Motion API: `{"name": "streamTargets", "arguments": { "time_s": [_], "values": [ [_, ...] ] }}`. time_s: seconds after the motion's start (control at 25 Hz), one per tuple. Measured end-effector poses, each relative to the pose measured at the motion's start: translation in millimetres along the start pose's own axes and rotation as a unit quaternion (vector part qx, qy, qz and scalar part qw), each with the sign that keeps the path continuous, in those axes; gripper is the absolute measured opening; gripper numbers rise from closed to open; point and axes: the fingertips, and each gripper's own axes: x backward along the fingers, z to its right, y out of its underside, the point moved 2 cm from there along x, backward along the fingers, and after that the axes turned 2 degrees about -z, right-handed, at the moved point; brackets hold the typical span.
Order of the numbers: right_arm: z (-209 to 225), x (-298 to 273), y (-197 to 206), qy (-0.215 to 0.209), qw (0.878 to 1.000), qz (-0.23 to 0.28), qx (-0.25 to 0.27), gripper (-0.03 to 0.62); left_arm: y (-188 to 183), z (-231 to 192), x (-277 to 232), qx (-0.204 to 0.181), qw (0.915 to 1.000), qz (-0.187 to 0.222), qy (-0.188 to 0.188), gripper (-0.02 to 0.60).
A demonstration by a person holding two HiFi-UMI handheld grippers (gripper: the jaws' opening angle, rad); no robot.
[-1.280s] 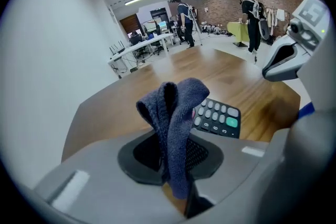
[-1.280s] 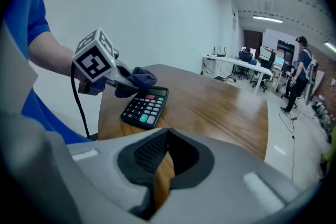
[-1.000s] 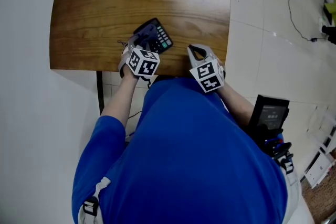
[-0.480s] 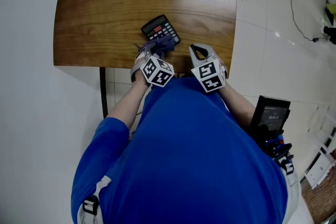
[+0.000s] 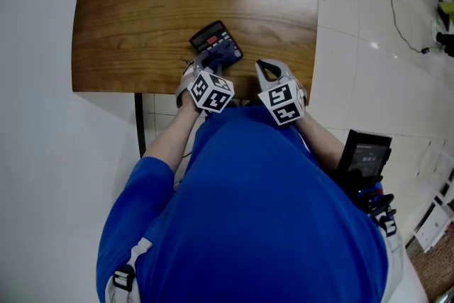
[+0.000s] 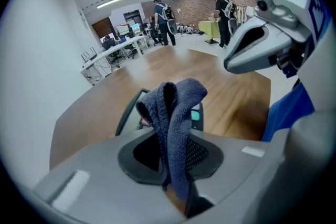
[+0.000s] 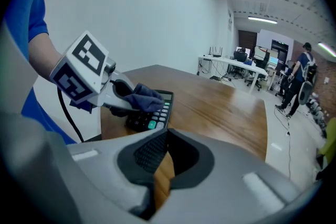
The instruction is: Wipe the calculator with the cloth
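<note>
A black calculator [image 5: 213,40] lies tilted on the wooden table [image 5: 142,18], near its front edge. My left gripper [image 5: 211,67] is shut on a dark blue cloth [image 6: 176,118], whose bunched end rests on the calculator's near end [image 7: 152,113]. The same cloth [image 5: 225,53] shows over the keys in the head view. My right gripper [image 5: 267,69] hovers over the table's front edge just right of the calculator, jaws shut with nothing between them. In the right gripper view the left gripper [image 7: 131,99] and cloth [image 7: 146,98] are at the left.
The table's right edge [image 5: 312,25] drops to a white tiled floor. A black device [image 5: 363,156] hangs at the person's right hip. A cable [image 5: 397,18] runs across the floor at right. People stand far off [image 6: 223,8] in the room.
The left gripper with the cloth drew back toward the table's front edge off the calculator, then pushed forward a little onto it again. The right gripper stayed put.
</note>
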Motion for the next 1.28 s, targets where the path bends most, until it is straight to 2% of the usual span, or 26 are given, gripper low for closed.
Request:
{"name": "streamTargets", "arguments": {
  "time_s": [0.16, 0.32, 0.48, 0.84, 1.28],
  "values": [
    [3.3, 1.7, -1.6, 0.003, 1.0, 0.004, 0.004, 0.003, -22.4, -38.3, -6.7, 0.02, 0.9991, 0.012, -0.035, 0.066],
    [6.2, 3.3, -0.2, 0.008, 1.0, 0.002, 0.005, 0.003, -33.2, -51.0, -21.3, 0.014, 0.999, 0.0, -0.043, 0.066],
    [9.1, 3.5, 0.6, 0.01, 1.0, 0.01, 0.005, 0.003, -30.2, -42.1, -26.5, -0.002, 0.9989, -0.005, -0.046, 0.066],
    [6.6, 2.2, -2.0, 0.008, 1.0, 0.014, 0.0, 0.003, -24.3, -14.7, -22.4, -0.029, 0.9992, -0.004, -0.028, 0.066],
    [7.5, 2.7, 2.2, 0.009, 1.0, 0.013, -0.005, 0.003, -18.4, 45.9, -19.0, -0.079, 0.9966, 0.0, 0.023, 0.066]
  ]
}}
